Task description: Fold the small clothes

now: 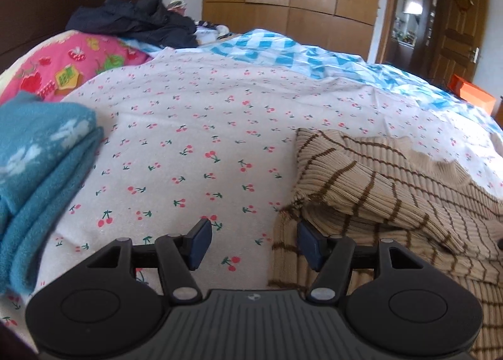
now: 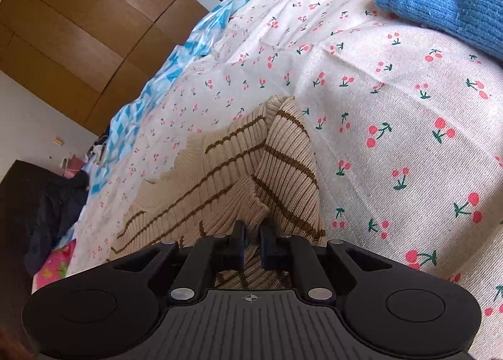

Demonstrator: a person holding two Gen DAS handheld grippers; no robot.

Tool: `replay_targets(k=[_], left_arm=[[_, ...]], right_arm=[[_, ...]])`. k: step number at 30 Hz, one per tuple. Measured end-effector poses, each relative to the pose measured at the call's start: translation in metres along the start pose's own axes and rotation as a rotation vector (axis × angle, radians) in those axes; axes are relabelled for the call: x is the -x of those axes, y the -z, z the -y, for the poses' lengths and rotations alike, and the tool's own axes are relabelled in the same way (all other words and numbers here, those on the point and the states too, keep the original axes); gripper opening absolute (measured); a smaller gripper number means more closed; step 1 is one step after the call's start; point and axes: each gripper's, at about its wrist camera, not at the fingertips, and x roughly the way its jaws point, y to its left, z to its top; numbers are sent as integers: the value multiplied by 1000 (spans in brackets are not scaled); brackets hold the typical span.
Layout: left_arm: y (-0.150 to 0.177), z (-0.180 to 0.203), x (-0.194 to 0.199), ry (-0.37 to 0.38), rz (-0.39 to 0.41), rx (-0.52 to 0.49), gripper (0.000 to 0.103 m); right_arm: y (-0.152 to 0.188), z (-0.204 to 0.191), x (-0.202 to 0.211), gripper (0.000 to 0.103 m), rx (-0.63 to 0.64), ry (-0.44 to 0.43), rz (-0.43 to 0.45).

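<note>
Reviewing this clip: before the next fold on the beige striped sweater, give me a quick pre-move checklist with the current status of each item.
1. Right gripper has a hold on the beige striped sweater: ok, jaws pinched on a raised fold of knit.
2. Left gripper free to take a new grip: ok, jaws apart, nothing pressed between the pads.
3. Left gripper lined up with the sweater edge: ok, the edge lies beside its right pad.
4. Bare cherry-print sheet to fold onto: ok.
5. Folded blue knit clear of the sweater: ok, well apart.
6. Sweater lying flat: not ok, sleeve bunched on top.
</note>
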Motion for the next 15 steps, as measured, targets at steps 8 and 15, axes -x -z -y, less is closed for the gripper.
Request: replay_targets(k=[8,15], left_arm=[[-10,21,19,37,82,-50,65],[-35,26,7,44,123,-32,66]], right_arm=[[-7,8,6,10,-19,-33,-6],[-6,11,14,10,-22,-7,16]])
